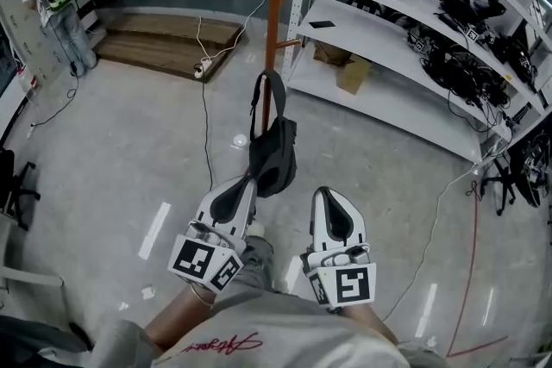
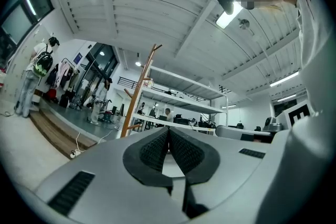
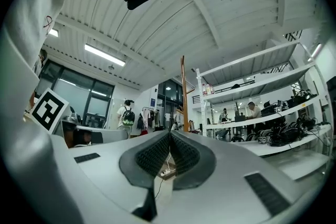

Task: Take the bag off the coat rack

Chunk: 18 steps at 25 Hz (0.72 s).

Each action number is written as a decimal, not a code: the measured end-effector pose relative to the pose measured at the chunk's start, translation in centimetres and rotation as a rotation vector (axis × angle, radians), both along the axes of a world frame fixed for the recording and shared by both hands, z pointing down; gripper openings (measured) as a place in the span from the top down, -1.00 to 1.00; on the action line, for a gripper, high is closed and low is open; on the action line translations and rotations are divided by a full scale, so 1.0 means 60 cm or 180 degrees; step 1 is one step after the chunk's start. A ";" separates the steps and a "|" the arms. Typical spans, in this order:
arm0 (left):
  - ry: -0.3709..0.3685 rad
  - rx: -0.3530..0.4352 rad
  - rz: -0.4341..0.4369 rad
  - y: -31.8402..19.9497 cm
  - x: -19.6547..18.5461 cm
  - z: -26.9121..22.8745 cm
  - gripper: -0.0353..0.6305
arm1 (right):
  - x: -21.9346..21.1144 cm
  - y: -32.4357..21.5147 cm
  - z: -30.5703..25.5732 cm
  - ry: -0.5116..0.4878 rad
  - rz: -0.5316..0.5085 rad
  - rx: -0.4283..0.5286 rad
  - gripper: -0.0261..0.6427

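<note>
Your left gripper is fully closed. Its ribbed pads meet at the tips with nothing between them. In the head view its nose sits just below the bottom edge of the dark bag, but no view shows contact. Your right gripper is also closed and empty, with its pads together at the tips. It lies level with the left one, at its 3 o'clock, and is clear of the bag.

The bag is at 12 o'clock from your left gripper and 11 o'clock from your right. It hangs by its strap against the orange pole of the coat rack. White shelving loaded with equipment runs from 1 to 3 o'clock. A wooden platform lies at 11 o'clock, and a person wearing a backpack stands at 10 o'clock.
</note>
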<state>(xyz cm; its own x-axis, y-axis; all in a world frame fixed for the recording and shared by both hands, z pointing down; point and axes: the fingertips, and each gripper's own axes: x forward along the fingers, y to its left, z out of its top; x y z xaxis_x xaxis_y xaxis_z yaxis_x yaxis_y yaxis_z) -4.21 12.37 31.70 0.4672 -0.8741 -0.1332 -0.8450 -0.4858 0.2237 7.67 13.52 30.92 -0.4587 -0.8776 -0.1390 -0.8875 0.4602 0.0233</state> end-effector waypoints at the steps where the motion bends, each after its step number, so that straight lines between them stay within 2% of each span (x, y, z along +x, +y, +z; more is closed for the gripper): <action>1: -0.0003 -0.0001 0.0005 -0.003 0.002 0.000 0.84 | 0.002 -0.004 -0.001 -0.0010 0.0006 0.0008 0.87; 9: -0.0014 -0.0040 0.0059 -0.053 0.008 0.010 0.84 | 0.001 -0.049 0.008 -0.0018 0.0030 -0.0023 0.87; 18: -0.0029 -0.0068 0.0172 -0.184 -0.004 0.018 0.84 | -0.022 -0.184 0.001 0.0010 0.0081 0.0003 0.87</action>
<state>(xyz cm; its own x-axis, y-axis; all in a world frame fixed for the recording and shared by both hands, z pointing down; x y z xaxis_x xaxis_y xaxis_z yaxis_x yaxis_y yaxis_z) -4.44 1.35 32.77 0.5148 -0.8502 -0.1105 -0.8197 -0.5259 0.2269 6.37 2.49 31.00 -0.4366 -0.8889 -0.1386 -0.8989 0.4373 0.0266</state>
